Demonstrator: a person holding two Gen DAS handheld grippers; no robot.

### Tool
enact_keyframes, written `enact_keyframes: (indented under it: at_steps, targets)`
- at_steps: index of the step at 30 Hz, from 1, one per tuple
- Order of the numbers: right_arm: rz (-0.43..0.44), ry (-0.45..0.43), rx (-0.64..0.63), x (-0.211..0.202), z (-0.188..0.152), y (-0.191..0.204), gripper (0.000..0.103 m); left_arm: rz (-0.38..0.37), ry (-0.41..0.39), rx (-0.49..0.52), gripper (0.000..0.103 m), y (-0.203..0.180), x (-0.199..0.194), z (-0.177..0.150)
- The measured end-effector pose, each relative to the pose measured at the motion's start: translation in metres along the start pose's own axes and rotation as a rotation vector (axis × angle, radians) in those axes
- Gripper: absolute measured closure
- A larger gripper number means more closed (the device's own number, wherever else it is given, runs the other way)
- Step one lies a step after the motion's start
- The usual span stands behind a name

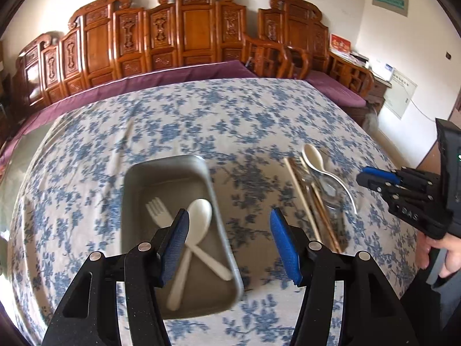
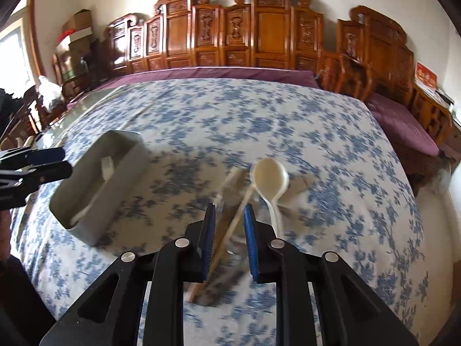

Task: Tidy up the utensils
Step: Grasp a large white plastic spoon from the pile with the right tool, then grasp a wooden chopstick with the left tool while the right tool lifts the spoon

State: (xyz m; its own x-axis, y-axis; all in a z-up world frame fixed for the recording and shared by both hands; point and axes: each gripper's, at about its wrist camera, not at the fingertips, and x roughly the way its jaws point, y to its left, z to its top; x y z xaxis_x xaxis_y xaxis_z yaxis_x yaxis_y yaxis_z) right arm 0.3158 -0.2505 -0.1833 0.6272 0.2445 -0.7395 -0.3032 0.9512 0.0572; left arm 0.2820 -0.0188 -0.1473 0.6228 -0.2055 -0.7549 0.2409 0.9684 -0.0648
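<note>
A grey metal tray (image 1: pixel 135 178) lies on the floral tablecloth and holds a white plastic fork (image 1: pixel 157 212) crossed by a white spoon (image 1: pixel 198 213). My left gripper (image 1: pixel 229 245) is open and empty, just above the tray's near right side. To the right lie wooden chopsticks (image 1: pixel 302 196) and another white spoon (image 1: pixel 314 158). My right gripper (image 2: pixel 229 239) is open above the chopsticks (image 2: pixel 233 227), with the spoon (image 2: pixel 269 178) just beyond its right finger. It holds nothing. The tray (image 2: pixel 126 141) also shows at left in the right wrist view.
The table with its blue floral cloth (image 1: pixel 230 109) fills both views. A carved wooden bench with purple cushions (image 2: pixel 230 72) runs along the far edge. A bare glass strip of table (image 2: pixel 86 98) shows at far left. The person's hand (image 1: pixel 443 253) holds the right gripper.
</note>
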Motion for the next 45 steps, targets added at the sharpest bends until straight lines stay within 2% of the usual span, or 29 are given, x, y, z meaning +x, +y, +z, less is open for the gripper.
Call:
enact_keyframes:
  at_steps: [5,10,17,24,30,33,43,45]
  targets:
    - [-0.009,0.026,0.025,0.014,-0.011,-0.02,0.081,-0.022,0.015,0.017,0.047,-0.022,0.007,-0.002]
    - [0.015,0.063,0.022,0.034,-0.021,-0.019,0.081,-0.038,0.045,0.025,0.047,-0.036,0.022,-0.008]
    - [-0.031,0.072,0.021,0.052,-0.024,-0.033,0.081,-0.047,0.08,0.038,0.047,-0.05,0.039,-0.017]
    - [-0.026,0.114,0.043,0.074,-0.023,-0.045,0.081,-0.043,0.108,0.052,0.047,-0.057,0.052,-0.02]
    - [-0.022,0.126,0.057,0.073,-0.024,-0.049,0.081,-0.046,0.139,0.057,0.047,-0.064,0.068,-0.023]
    - [-0.028,0.134,0.053,0.071,-0.025,-0.051,0.091,-0.043,0.151,0.062,0.047,-0.067,0.076,-0.024]
    - [-0.046,0.13,0.09,0.065,-0.026,-0.065,0.091,-0.061,0.173,0.066,0.047,-0.081,0.104,-0.017]
    - [-0.048,0.133,0.103,0.066,-0.026,-0.067,0.091,-0.067,0.173,0.068,0.052,-0.085,0.108,-0.015]
